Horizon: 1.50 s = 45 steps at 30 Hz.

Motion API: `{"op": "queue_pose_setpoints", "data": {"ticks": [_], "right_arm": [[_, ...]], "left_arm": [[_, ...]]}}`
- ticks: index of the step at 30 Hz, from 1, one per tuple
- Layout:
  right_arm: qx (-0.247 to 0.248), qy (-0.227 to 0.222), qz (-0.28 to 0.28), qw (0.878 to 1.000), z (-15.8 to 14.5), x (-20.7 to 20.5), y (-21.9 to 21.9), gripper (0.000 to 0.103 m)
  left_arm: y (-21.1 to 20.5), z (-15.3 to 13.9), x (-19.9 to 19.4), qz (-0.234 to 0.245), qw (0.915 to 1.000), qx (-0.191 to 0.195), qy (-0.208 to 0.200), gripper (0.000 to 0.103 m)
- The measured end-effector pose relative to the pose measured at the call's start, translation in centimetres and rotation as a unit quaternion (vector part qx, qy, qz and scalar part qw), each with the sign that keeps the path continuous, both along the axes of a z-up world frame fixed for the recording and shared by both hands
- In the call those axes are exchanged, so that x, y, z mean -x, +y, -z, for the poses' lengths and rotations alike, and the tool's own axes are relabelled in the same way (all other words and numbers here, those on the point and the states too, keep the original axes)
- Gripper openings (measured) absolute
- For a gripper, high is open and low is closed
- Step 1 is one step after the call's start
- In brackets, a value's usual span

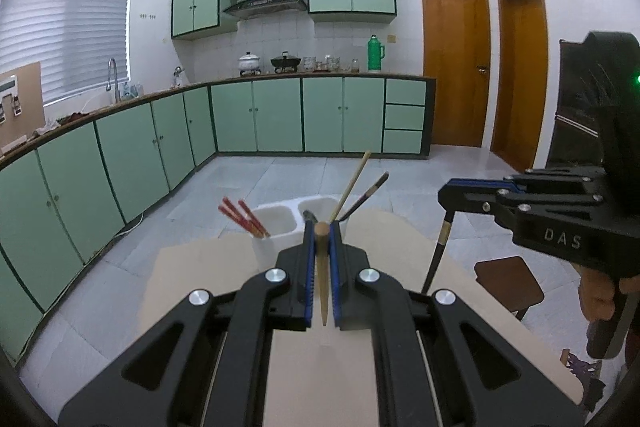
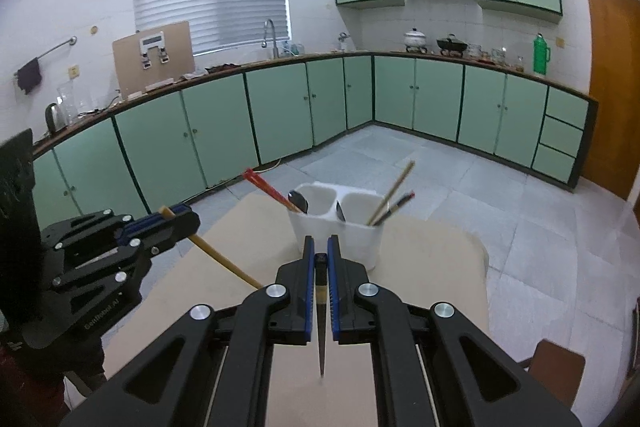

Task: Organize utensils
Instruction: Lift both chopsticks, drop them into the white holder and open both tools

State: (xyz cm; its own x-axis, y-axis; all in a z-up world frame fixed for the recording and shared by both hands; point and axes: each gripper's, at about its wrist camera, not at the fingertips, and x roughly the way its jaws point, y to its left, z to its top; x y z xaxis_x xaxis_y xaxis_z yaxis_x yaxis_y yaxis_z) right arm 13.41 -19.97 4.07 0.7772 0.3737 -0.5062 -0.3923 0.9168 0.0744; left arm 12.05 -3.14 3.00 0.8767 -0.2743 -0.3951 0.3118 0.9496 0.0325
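Note:
A white utensil holder (image 2: pixel 340 227) with compartments stands on the beige table (image 2: pixel 432 259). It holds red chopsticks (image 2: pixel 268 189), two dark spoons (image 2: pixel 299 201), and a tan and a dark chopstick (image 2: pixel 394 193). My left gripper (image 1: pixel 321 227) is shut on a tan wooden chopstick (image 1: pixel 322 275), just in front of the holder (image 1: pixel 280 223); the chopstick also shows in the right wrist view (image 2: pixel 224 261). My right gripper (image 2: pixel 321 247) is shut on a dark chopstick (image 2: pixel 321 323), held near the holder; it hangs from that gripper in the left wrist view (image 1: pixel 438 251).
Green kitchen cabinets (image 2: pixel 280 115) run along the walls beyond the table. A brown stool (image 1: pixel 508 279) stands to the right of the table. The table's far edge lies just behind the holder. Tiled floor (image 2: pixel 480 187) surrounds it.

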Motion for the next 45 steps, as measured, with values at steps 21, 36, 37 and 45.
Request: {"op": "queue_pose_setpoints", "data": {"ticks": [21,36,37,45], "right_arm": [[-0.029,-0.122,0.031,0.992,-9.9,-6.1,0.6,0.006],[-0.045,-0.121,0.053,0.990,-6.8,-13.7,1.5,0.006],[-0.042,-0.115,0.053,0.991,-6.2,-14.2,1.6,0.006],[-0.021,-0.081,0.062,0.995,-2.5,-16.1,1.8,0.006]], "left_arm": [[-0.8,-7.0,-5.7,-0.019,0.9955,0.000,-0.093,0.005],[-1.0,-4.5,-13.2,-0.038,0.9972,-0.004,-0.065,0.005],[-1.2,-4.2,-13.3,-0.039,0.9973,-0.005,-0.062,0.005],[-0.7,-1.1,-16.3,-0.043,0.9988,-0.005,-0.021,0.006]]}}
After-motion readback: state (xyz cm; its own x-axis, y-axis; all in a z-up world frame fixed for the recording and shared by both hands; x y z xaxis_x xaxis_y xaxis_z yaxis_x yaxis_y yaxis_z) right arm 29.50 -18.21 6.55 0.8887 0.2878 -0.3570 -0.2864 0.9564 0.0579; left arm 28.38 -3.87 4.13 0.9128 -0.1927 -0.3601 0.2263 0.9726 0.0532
